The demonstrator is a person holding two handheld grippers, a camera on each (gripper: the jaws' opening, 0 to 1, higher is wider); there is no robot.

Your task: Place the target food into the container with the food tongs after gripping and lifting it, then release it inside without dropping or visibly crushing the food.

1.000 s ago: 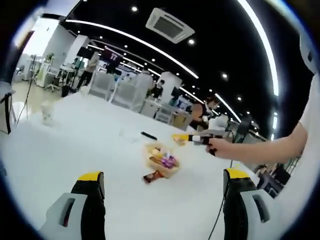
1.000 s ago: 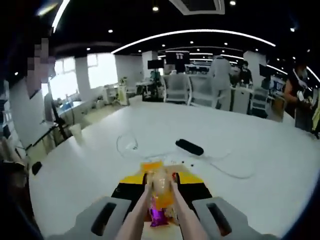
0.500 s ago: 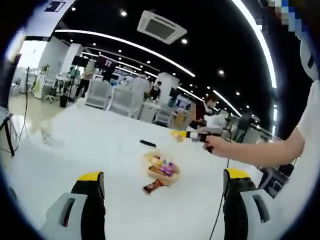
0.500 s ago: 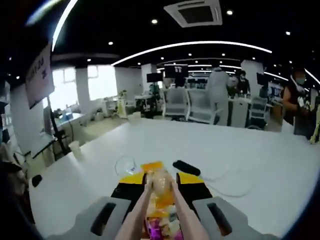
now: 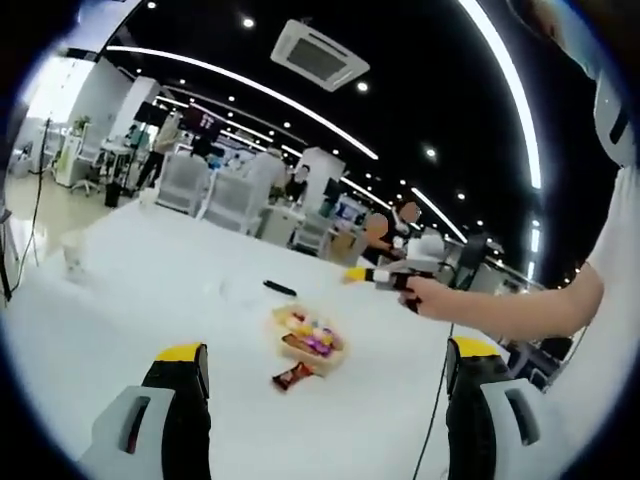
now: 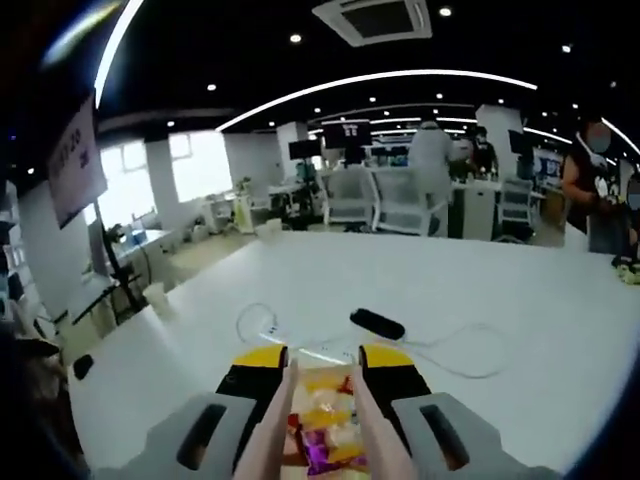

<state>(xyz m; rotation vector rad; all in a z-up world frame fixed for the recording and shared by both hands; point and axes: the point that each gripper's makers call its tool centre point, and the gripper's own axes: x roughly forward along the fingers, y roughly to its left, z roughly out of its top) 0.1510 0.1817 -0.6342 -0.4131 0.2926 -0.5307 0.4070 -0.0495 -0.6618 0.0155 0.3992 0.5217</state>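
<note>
Right jaws squeeze the tongs (image 6: 322,425), tips parted over the basket (image 6: 322,440) to free food; left gripper (image 5: 330,400) gapes idle mid-table.

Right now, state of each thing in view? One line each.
left gripper: open, empty, above the table.
right gripper: shut on the food tongs.
food tongs: tips apart, empty, over the basket.
basket: upright on the table, filled with snacks.
snack packet: lying on the table beside the basket.

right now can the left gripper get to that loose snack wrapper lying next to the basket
Probably yes. The left gripper is open, and the snack wrapper lies on bare table ahead of it, beside the basket, with nothing between.
</note>
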